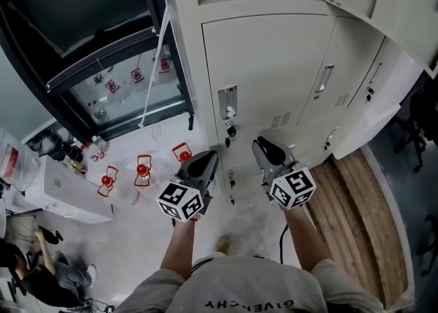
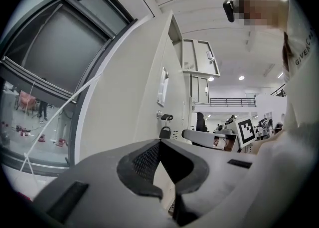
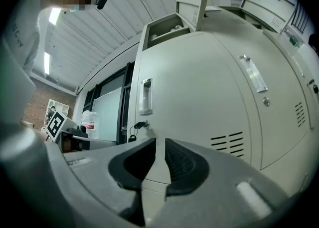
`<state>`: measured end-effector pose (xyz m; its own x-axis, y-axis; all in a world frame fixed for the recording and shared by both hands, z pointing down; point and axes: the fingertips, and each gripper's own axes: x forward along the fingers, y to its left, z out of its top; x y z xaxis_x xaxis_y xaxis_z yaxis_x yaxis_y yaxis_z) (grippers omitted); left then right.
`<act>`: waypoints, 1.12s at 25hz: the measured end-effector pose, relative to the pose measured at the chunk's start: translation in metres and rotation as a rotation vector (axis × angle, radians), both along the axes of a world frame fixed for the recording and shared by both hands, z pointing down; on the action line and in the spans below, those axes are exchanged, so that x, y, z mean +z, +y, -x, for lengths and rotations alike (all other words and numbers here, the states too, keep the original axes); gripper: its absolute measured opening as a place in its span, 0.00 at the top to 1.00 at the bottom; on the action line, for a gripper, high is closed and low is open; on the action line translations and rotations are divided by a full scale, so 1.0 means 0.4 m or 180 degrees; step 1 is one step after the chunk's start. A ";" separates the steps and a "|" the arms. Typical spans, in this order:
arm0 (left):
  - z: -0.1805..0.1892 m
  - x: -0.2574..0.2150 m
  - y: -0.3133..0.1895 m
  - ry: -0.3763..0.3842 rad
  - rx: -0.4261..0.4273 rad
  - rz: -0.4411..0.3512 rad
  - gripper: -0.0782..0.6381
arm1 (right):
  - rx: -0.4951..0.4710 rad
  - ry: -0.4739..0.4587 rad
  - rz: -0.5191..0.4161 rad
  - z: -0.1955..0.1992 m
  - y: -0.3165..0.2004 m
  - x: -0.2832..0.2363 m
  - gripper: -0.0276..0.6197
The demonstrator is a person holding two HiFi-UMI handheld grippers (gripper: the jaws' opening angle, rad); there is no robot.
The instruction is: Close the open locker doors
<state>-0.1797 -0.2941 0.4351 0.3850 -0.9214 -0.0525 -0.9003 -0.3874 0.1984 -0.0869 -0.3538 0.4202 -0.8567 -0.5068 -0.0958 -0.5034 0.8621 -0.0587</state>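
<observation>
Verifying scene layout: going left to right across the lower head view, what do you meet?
White rectangular box → small red-and-white objects → left tongs → right tongs → brown wooden plank flooring.

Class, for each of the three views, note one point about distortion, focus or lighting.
Head view: wide-angle, so the lockers lean and splay; evenly lit, sharp. Left gripper view: fisheye circle with dark corners; the window frame bows, the hand-held gripper looms large. Right gripper view: the locker door bulges; a ceiling light glares.
</observation>
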 end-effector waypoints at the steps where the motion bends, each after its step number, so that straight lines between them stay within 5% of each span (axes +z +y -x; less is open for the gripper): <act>1: -0.015 -0.007 -0.003 -0.0002 0.0027 -0.0012 0.90 | 0.0032 -0.0022 -0.0006 -0.019 -0.003 -0.011 0.88; 18: -0.236 -0.191 -0.072 -0.0062 0.0408 -0.0238 0.90 | 0.0544 -0.0141 -0.0639 -0.357 -0.049 -0.346 0.88; 28: -0.361 -0.378 -0.128 -0.0159 0.0547 -0.0628 0.90 | 0.0972 -0.0179 -0.1091 -0.535 -0.042 -0.577 0.87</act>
<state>-0.0353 -0.3452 0.2840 0.5415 -0.8161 -0.2017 -0.8247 -0.5623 0.0607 0.1269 -0.3706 0.1893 -0.6618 -0.6661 -0.3439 -0.7415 0.6492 0.1694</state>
